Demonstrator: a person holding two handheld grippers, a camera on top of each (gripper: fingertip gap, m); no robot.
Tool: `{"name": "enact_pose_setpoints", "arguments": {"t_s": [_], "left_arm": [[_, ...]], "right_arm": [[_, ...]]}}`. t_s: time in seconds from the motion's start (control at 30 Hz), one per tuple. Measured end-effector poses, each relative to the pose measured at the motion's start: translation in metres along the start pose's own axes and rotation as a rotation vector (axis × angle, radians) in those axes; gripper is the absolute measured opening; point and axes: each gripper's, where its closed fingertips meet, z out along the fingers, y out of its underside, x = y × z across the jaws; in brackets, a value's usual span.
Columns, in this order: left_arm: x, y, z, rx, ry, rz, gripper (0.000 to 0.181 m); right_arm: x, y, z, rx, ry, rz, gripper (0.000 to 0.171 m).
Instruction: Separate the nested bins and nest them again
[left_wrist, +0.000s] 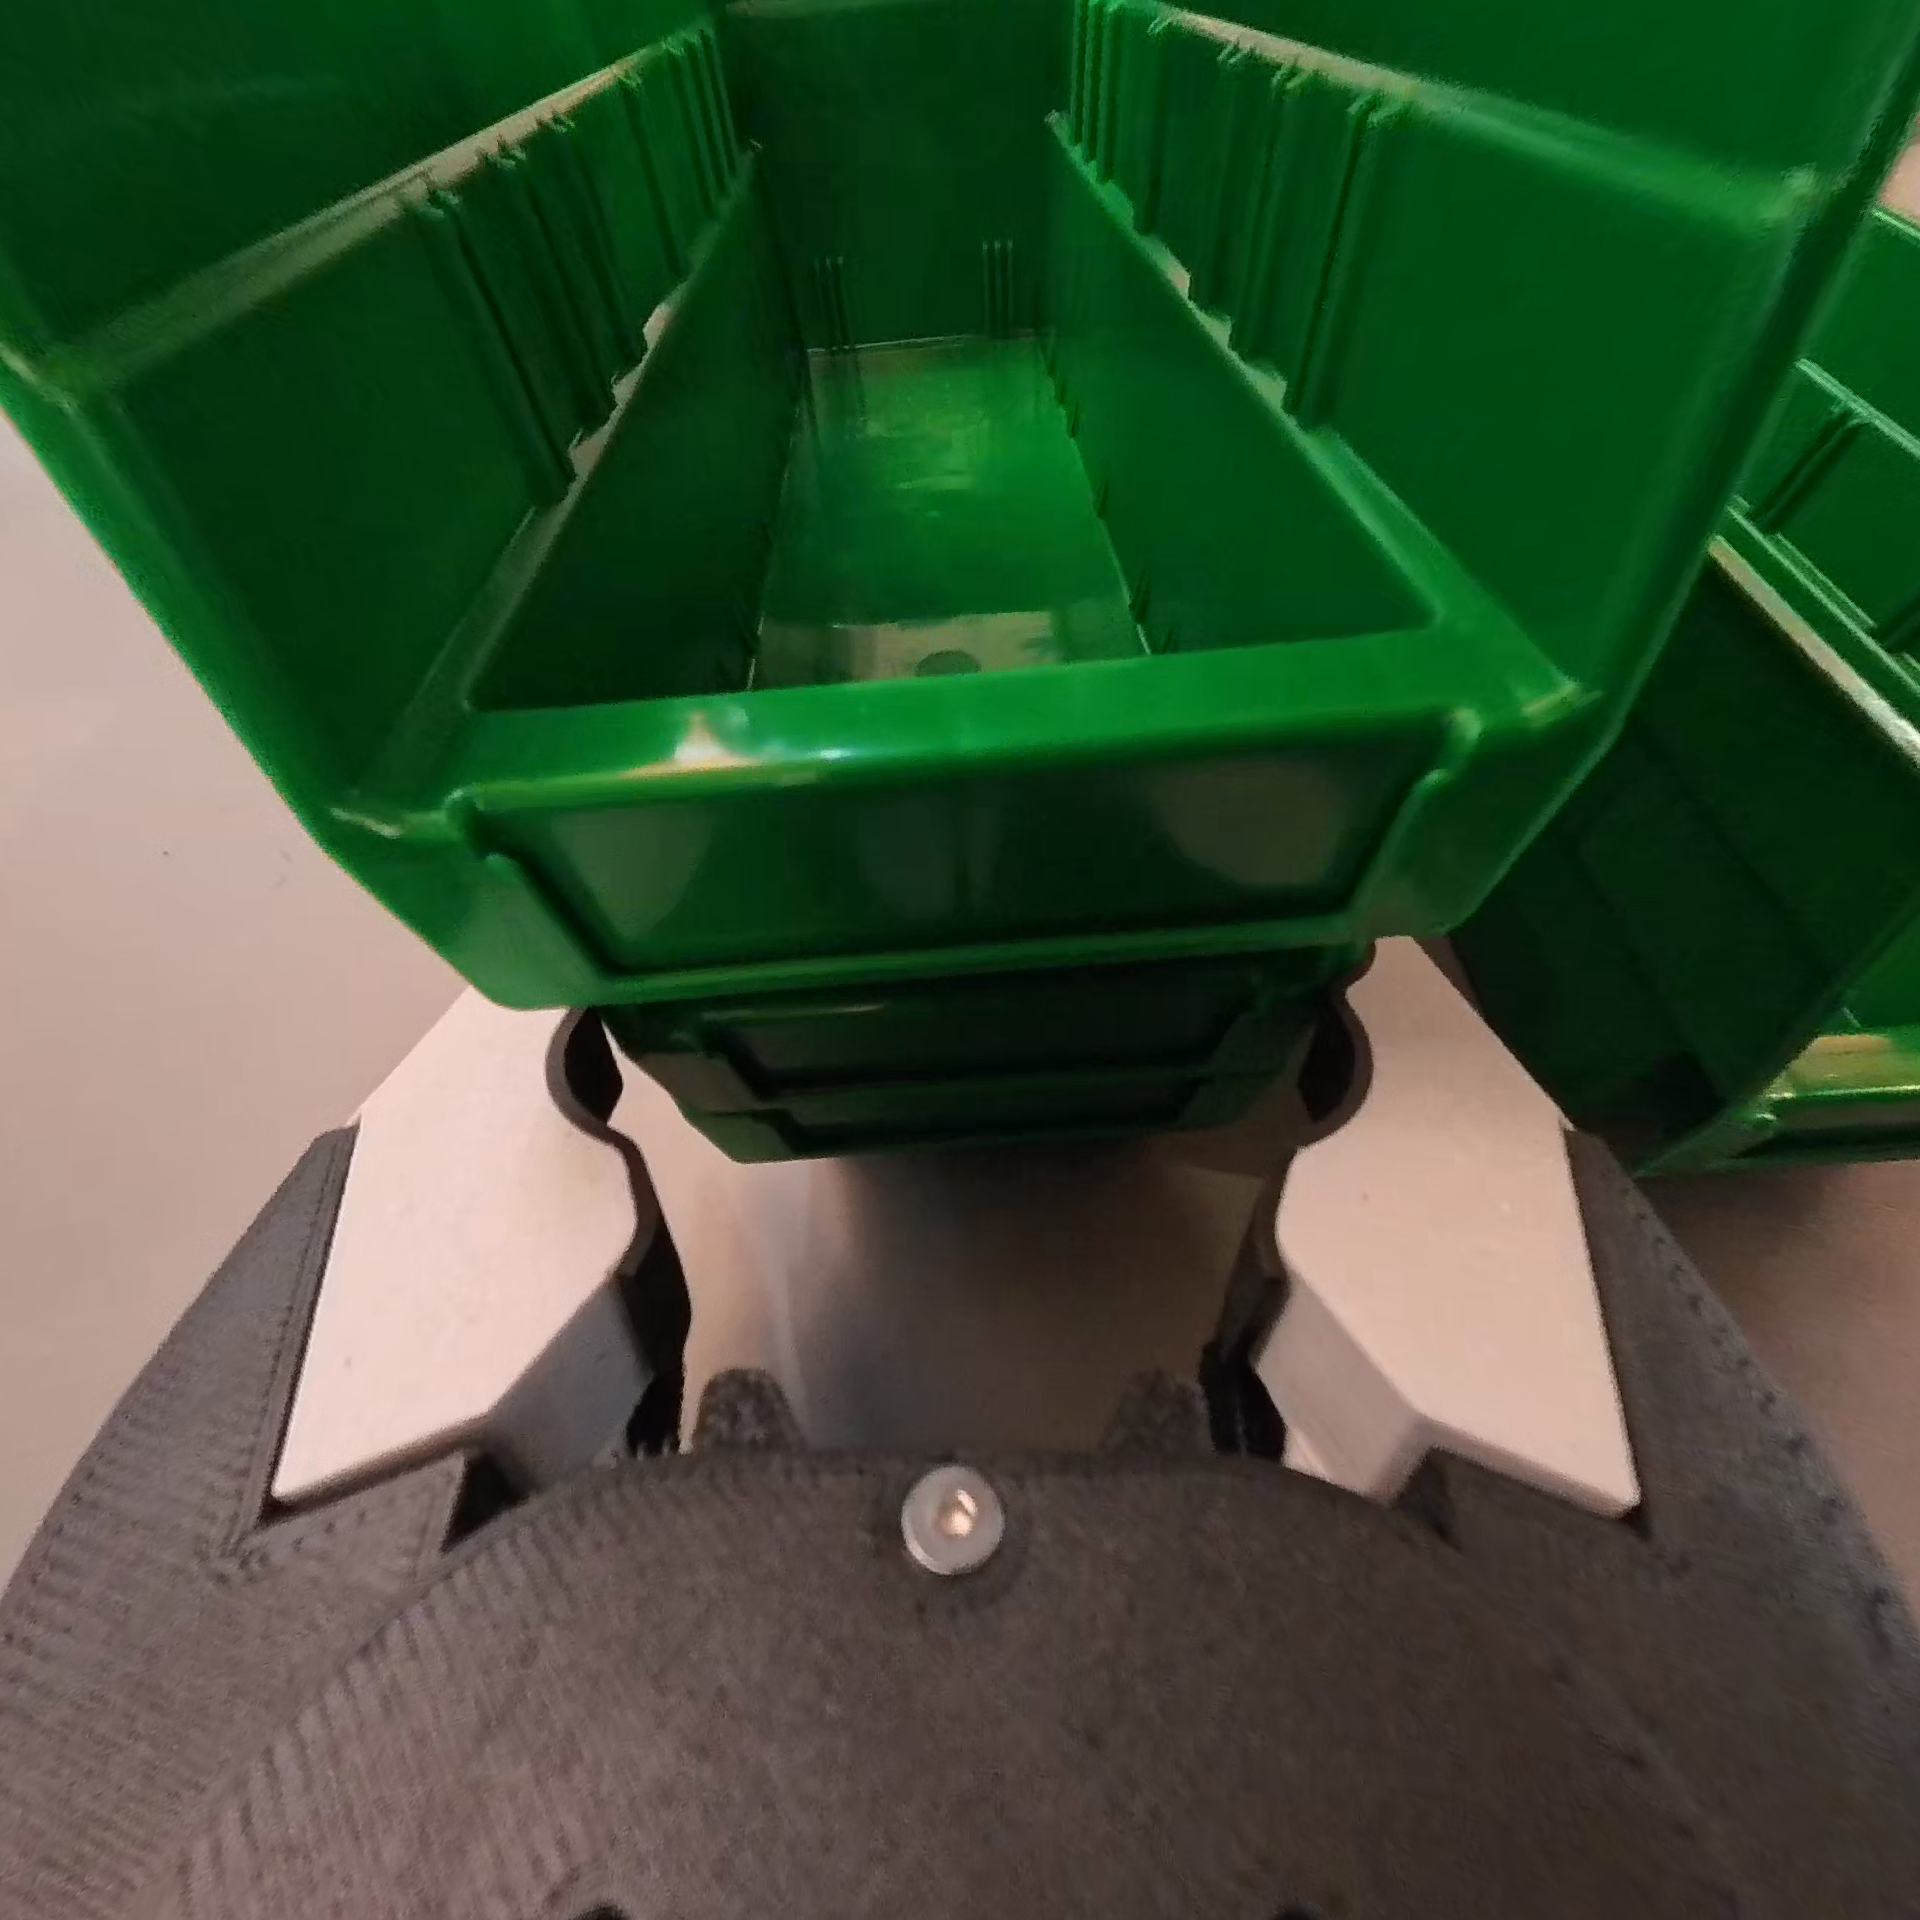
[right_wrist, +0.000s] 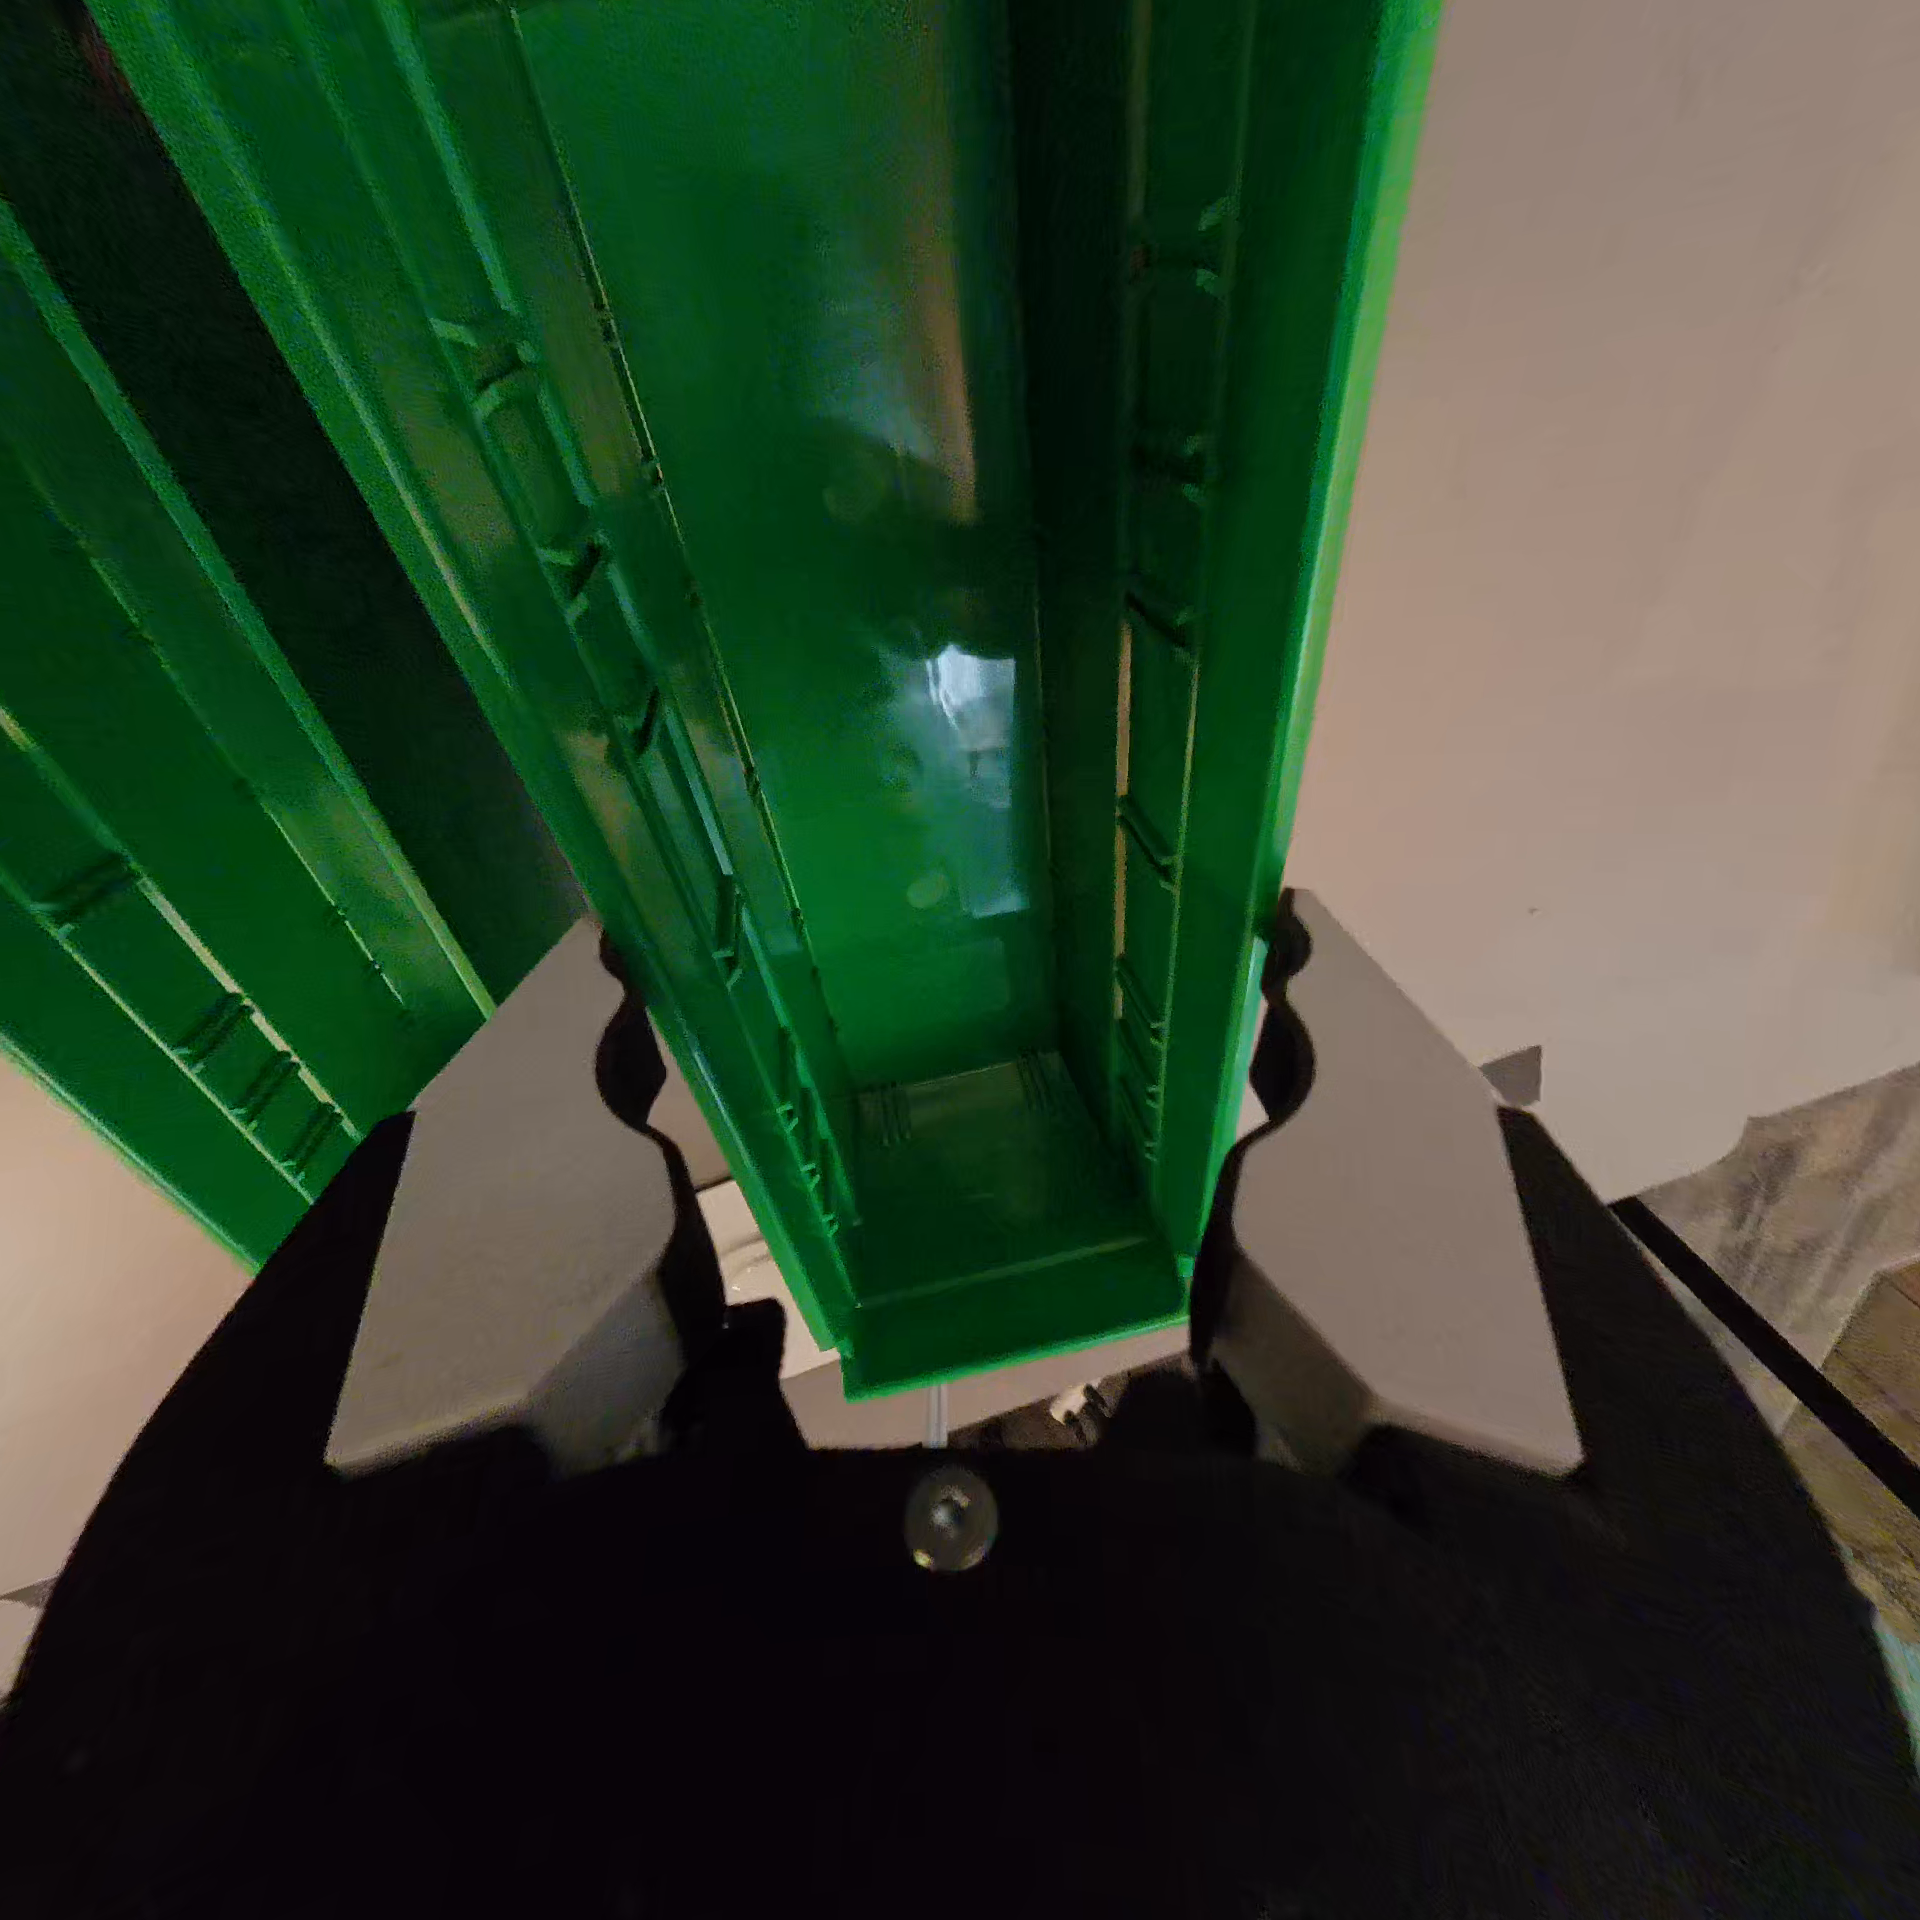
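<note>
**Bins stacked at your left tongs, one held in your right**

Left wrist view: your nested green bins (left_wrist: 935, 862) sit ahead, the lower ends between your left gripper (left_wrist: 966, 1081), fingers spread wide beside them. More bins (left_wrist: 1787, 779) lie right.

Right wrist view: your right gripper (right_wrist: 951, 1091) clamps a long green bin (right_wrist: 935, 623); another stack (right_wrist: 208, 727) lies left

The far ends of the green bins (left_wrist: 935, 436) are cut off by the top edge. The lower nested bins (left_wrist: 966, 1081) are mostly hidden under the top one.
</note>
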Motion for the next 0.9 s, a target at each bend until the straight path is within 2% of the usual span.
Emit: {"name": "enact_pose_setpoints", "arguments": {"t_s": [0.17,0.43,0.63,0.77,0.9], "left_arm": [[0.000,0.000,0.000,0.000,0.000,-0.001,0.133],[-0.001,0.000,0.000,0.000,-0.002,-0.003,0.134],[-0.002,0.000,0.000,0.000,-0.004,-0.002,0.134],[-0.002,0.000,0.000,0.000,-0.004,-0.002,0.133],[-0.002,0.000,0.000,-0.001,-0.003,-0.003,0.134]], "right_arm": [[0.005,0.005,-0.006,-0.002,0.002,-0.005,0.095],[0.014,-0.001,-0.043,0.066,0.061,0.023,0.092],[0.023,0.011,-0.096,0.054,0.177,0.050,0.091],[0.007,0.023,-0.135,0.014,0.226,0.074,0.091],[-0.035,0.032,-0.166,-0.031,0.217,0.108,0.091]]}}
